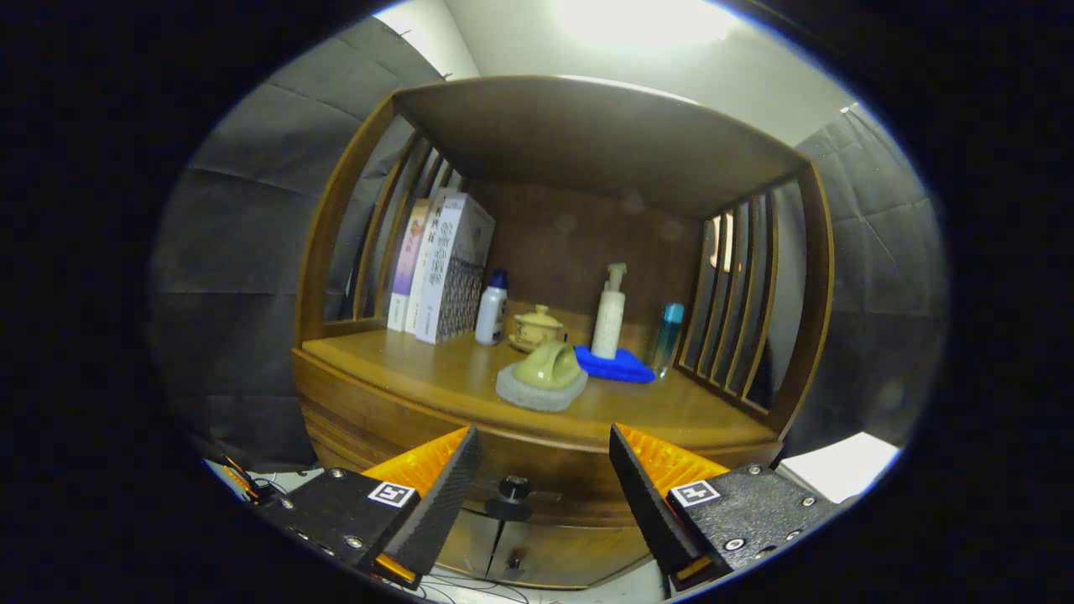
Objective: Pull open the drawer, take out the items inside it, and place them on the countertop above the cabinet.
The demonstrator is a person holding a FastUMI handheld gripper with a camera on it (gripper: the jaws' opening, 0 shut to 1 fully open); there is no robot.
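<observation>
A wooden cabinet with a slatted hutch stands in the booth, and its brown desk (403, 356) carries books, bottles and a green-handled scrub brush on a grey pad (544, 377). The gripper (545, 457) has its fingers spread wide, holding nothing. The small black round knob (513, 489) of the closed wooden drawer (545, 470) lies between them, slightly ahead (a straight push forward should reach it).
</observation>
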